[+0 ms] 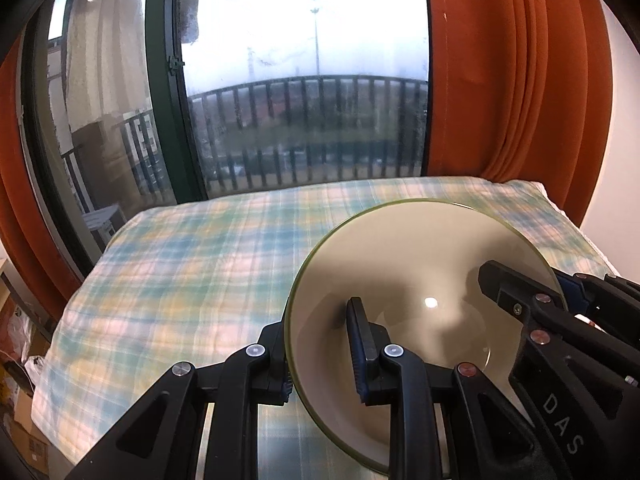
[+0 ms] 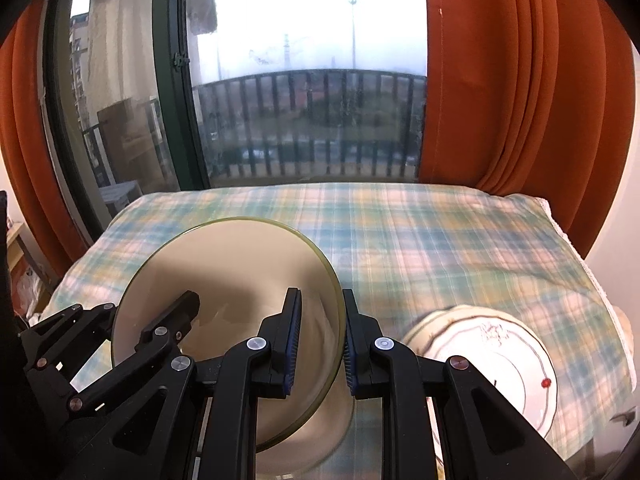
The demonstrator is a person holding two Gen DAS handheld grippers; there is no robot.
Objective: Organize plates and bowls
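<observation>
1. Cream bowl [image 1: 420, 280] with a green rim hangs tilted above the plaid cloth [image 1: 192, 264], carried by both grippers at once.
2. Left gripper [image 1: 320, 344] pinches the bowl's left rim; one pad sits inside the bowl, one outside.
3. Right gripper [image 2: 318, 344] pinches the opposite rim likewise.
4. White patterned plate [image 2: 500, 360] lies on the cloth, just right of the bowl.
5. Behind the bowl: window [image 1: 304, 80], balcony railing [image 1: 320, 128], orange curtains [image 1: 520, 80].

Bowl [image 1: 420, 264] cream w/ olive-green rim. Tablecloth [image 1: 192, 264] plaid: teal, yellow, white. Curtains [image 1: 520, 80] rust-orange. Plate [image 2: 500, 344] white w/ dark line trim, red dot.
</observation>
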